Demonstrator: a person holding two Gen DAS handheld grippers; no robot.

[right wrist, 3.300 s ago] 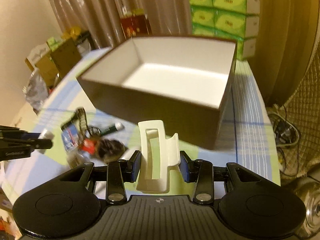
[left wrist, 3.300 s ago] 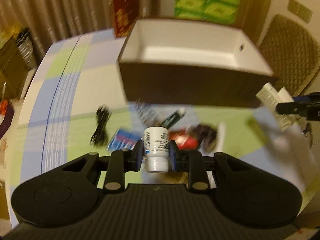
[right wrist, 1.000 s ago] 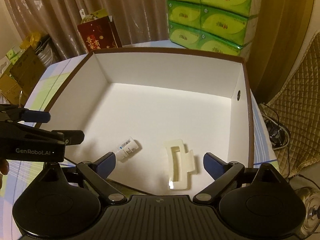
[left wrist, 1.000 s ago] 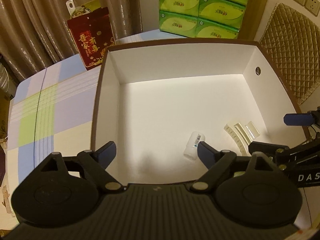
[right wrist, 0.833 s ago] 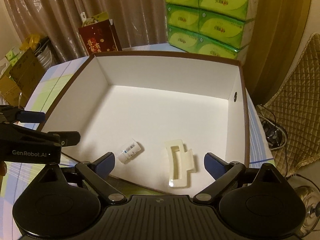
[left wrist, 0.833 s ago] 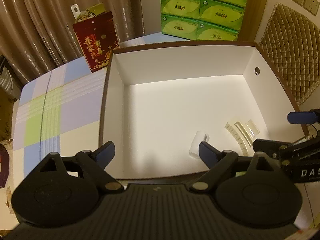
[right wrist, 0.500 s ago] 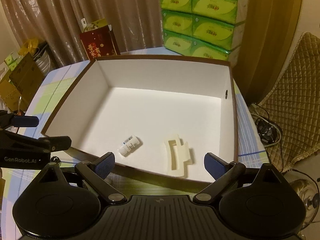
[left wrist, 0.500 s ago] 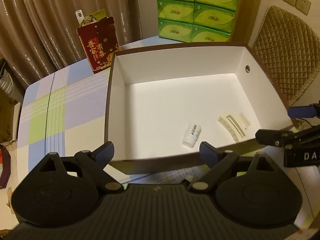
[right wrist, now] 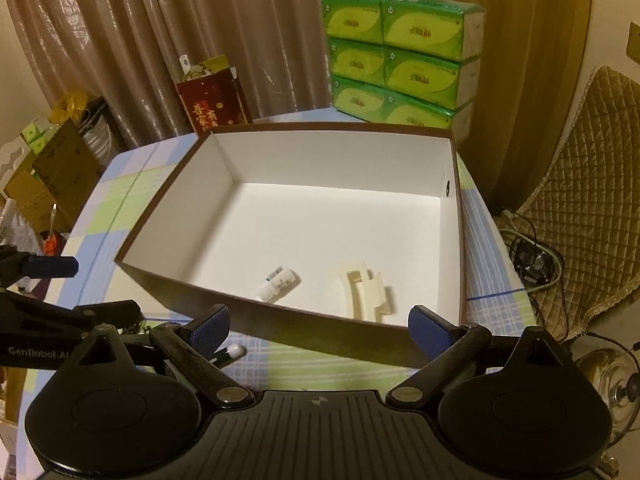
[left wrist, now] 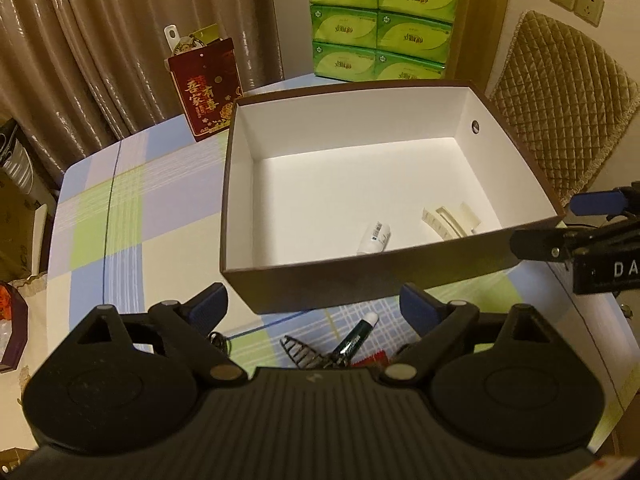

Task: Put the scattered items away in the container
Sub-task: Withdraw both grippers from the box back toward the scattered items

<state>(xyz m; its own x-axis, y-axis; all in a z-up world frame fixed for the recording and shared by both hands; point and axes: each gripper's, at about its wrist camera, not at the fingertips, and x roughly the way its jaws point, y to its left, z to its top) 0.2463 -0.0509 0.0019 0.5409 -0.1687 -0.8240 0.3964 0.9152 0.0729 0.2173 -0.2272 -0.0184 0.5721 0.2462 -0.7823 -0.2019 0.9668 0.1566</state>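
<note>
A brown box with a white inside (left wrist: 320, 280) (right wrist: 360, 340) stands on the checked tablecloth. In it lie a small white bottle (left wrist: 375, 237) (right wrist: 279, 281) and a cream hair clip (left wrist: 448, 218) (right wrist: 362, 290). My left gripper (left wrist: 314, 306) is open and empty, above the table in front of the box's near wall. My right gripper (right wrist: 318, 330) is open and empty, at the box's near wall. On the cloth before the box lie a green tube with a white cap (left wrist: 356, 338) (right wrist: 230, 354), a dark comb-like clip (left wrist: 300, 350) and a red packet (left wrist: 374, 358), partly hidden by the left gripper.
A red gift bag (left wrist: 206, 92) stands behind the box at the left. Green tissue packs (left wrist: 380, 20) are stacked behind it. A quilted chair (left wrist: 560, 100) is at the right. The right gripper shows in the left wrist view (left wrist: 580, 240). Cardboard boxes (right wrist: 48, 184) stand far left.
Both grippers have let go of the bottle and the hair clip, which now lie in the box. Both have since drawn back and up, so the box looks farther and the scattered items show again.
</note>
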